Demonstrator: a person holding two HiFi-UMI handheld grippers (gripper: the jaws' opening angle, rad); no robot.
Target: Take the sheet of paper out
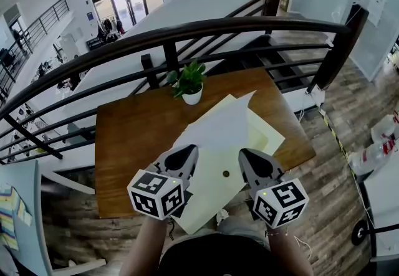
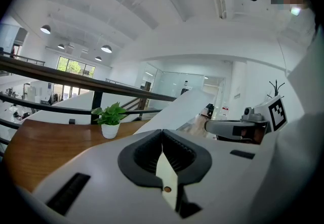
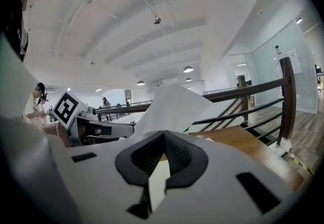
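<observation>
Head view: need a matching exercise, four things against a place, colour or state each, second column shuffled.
Things:
1. potted plant
2. envelope
3. sheet of paper
4. left tongs

Descriptions:
A. pale yellow, lying on the table
B. shut on the sheet's near edge
C. far side of the table, by the railing
D. white, raised above the envelope

Pairs: 1-C; 2-A; 3-D; 4-B
</observation>
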